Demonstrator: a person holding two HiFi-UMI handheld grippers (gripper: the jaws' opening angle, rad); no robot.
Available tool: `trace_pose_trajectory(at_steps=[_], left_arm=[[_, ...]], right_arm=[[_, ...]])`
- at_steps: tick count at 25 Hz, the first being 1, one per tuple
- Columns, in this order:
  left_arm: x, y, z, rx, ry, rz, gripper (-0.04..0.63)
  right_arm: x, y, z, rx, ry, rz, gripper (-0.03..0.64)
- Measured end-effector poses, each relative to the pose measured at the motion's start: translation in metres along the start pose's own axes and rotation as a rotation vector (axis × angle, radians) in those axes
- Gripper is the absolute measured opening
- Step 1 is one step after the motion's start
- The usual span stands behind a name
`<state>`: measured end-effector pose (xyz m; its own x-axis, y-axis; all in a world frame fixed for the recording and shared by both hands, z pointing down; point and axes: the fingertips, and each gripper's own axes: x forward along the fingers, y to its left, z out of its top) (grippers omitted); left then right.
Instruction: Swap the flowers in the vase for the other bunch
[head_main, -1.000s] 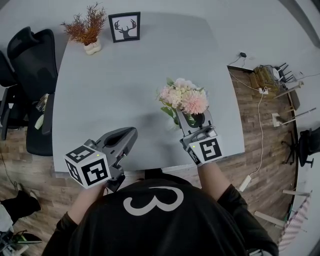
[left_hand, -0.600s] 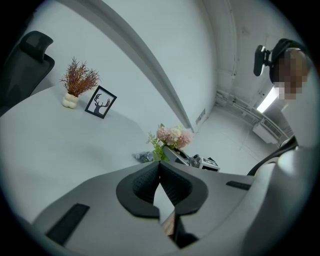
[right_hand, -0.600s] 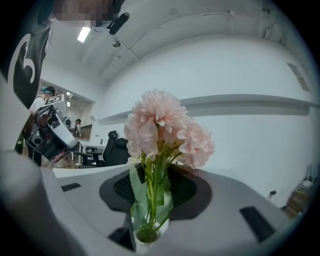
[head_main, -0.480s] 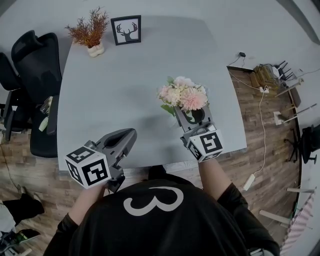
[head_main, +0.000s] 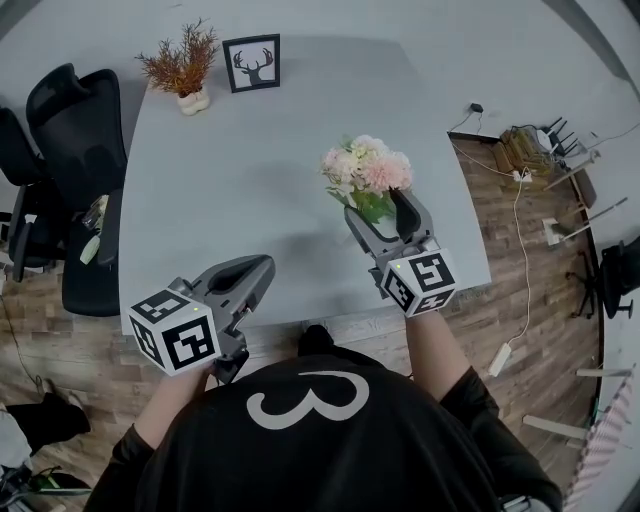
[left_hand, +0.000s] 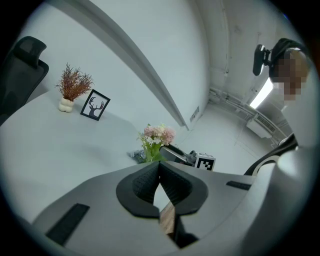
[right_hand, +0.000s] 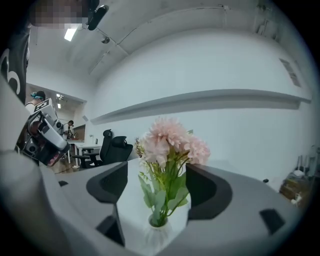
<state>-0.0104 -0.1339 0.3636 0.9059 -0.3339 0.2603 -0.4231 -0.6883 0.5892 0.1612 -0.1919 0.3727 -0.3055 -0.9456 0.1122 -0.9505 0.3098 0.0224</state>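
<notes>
Flowers, pink and fluffy like pom-poms, stand right between the two jaws of the right tongs. They have thin green stems and soft pointed leaves. The stems go down into a small round vase that looks like see-through glass. The vase sits low between the same two jaws, on a smooth grey table. Those jaws are opening. They are spread wide, and their dark pads do not press on the flowers or the vase. The pads are scooped out like little bowls. The left tongs are off to the left of the right tongs, by the near edge of the table and well apart from the flowers. Their jaws are pressed together at the tips with nothing in them, and the pads have a bumpy, ribbed skin. Each pair of tongs has a cube with black and white squares at its back end. Far past the left tongs, at the far edge of the table, a dry, spiky, rust-brown bunch sits in a lumpy white pot. Just beside the pot is a flat black-framed deer picture.
</notes>
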Motion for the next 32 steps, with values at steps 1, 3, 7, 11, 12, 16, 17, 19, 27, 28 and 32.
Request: trace_pose_trajectory(at_steps=[1,3,7,11,12,16,17,19,27,28,32], left_arm=[[-0.004,-0.003,-0.002,0.004,-0.001,-0.003,0.011],[-0.012,-0.009,-0.006,0.012,-0.003,-0.010,0.011],[-0.030,-0.026,-0.009,0.033,-0.011,-0.044,0.011],[-0.047,-0.052,-0.013,0.061,-0.029,-0.097,0.011],[-0.050,-0.058,-0.014,0.070,-0.035,-0.110,0.011],[-0.060,-0.080,-0.014,0.105,-0.055,-0.139,0.011],[-0.062,-0.085,-0.014,0.115,-0.060,-0.145,0.011],[-0.065,-0.097,-0.013,0.123,-0.070,-0.164,0.011],[-0.072,-0.152,-0.015,0.147,-0.112,-0.236,0.011],[-0.072,-0.159,-0.017,0.152,-0.115,-0.234,0.011],[-0.073,-0.186,-0.028,0.166,-0.119,-0.223,0.011]], right_arm=[[-0.005,0.001,0.001,0.003,0.002,-0.012,0.350],[-0.017,0.005,0.003,0.011,0.000,-0.029,0.350],[-0.044,0.020,0.014,0.043,-0.039,-0.037,0.353],[-0.082,0.047,0.034,0.075,-0.098,-0.006,0.353],[-0.092,0.058,0.041,0.079,-0.106,0.022,0.353],[-0.129,0.100,0.063,0.104,-0.108,0.155,0.343],[-0.138,0.107,0.069,0.120,-0.110,0.174,0.324],[-0.154,0.118,0.077,0.152,-0.108,0.200,0.252],[-0.200,0.138,0.093,0.233,-0.108,0.271,0.019],[-0.205,0.139,0.094,0.251,-0.108,0.286,0.011],[-0.228,0.141,0.089,0.306,-0.080,0.339,0.008]])
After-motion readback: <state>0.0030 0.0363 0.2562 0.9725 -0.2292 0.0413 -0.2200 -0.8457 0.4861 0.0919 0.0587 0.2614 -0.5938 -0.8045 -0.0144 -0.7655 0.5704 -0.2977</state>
